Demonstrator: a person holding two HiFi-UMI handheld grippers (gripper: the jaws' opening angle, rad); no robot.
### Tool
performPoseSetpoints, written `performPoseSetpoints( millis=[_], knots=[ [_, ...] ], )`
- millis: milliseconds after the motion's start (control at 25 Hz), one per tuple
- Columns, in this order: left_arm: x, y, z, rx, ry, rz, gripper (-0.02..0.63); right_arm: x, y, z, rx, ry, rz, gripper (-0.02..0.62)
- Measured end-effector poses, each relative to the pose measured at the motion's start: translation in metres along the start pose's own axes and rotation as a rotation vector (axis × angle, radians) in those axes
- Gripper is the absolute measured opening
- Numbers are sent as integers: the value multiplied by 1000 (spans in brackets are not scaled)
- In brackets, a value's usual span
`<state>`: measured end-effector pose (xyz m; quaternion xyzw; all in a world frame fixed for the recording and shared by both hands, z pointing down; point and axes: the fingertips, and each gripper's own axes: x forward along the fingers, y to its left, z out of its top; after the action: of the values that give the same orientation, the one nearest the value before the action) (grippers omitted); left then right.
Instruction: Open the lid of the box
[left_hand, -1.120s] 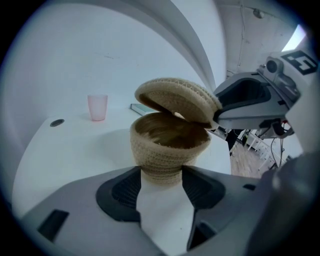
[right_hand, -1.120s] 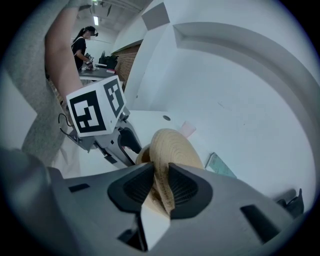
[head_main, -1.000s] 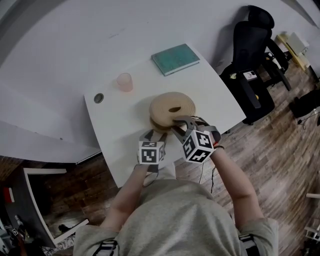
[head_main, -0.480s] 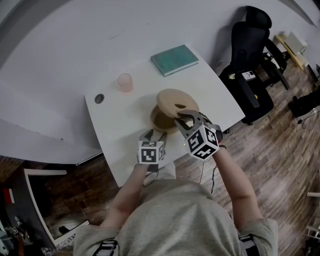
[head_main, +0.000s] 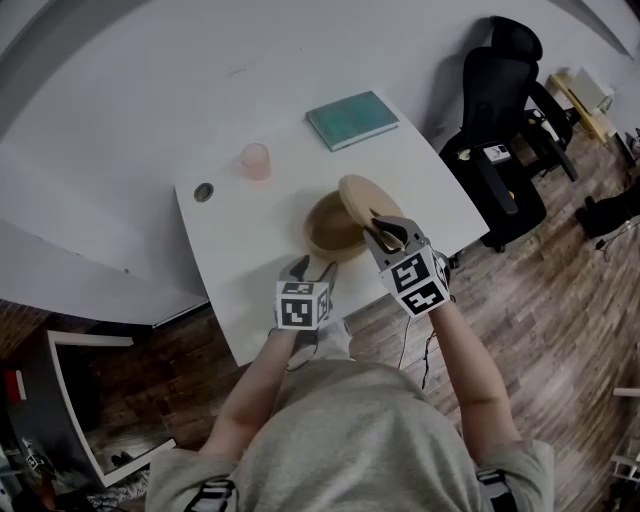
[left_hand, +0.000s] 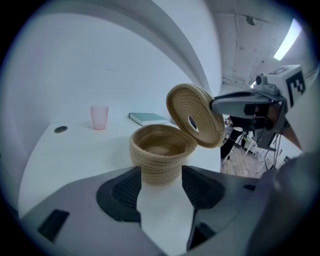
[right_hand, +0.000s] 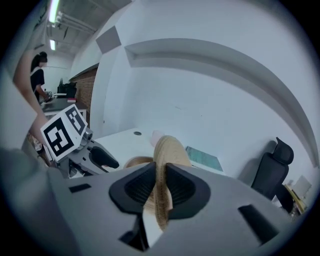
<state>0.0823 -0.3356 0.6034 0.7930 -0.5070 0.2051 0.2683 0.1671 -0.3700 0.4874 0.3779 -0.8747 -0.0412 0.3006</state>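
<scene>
Lid-lifting step under way: right gripper (head_main: 382, 228) fingers, just been tightening, clenching tilted woven lid (head_main: 358, 196) above box (head_main: 322, 236). Left gripper (head_main: 313, 269) fingers released, empty. Next: carrying lid clear.

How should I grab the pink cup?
Take the pink cup around the middle of its round wall, probably coming in level from the side nearest you. It stands upright on the table, mouth up, apart from the book and the basket, so jaws can slip to either side.
</scene>
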Motion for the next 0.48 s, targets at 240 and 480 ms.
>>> performPoseSetpoints(
  millis=[240,480],
  knots=[
    [-20,-13,6,3,-47,-12,247,-19,2,-4,92,-31,-31,69],
    [-44,-31,9,28,-96,-28,247,-46,11,-12,179,-60,-59,67]
  ],
)
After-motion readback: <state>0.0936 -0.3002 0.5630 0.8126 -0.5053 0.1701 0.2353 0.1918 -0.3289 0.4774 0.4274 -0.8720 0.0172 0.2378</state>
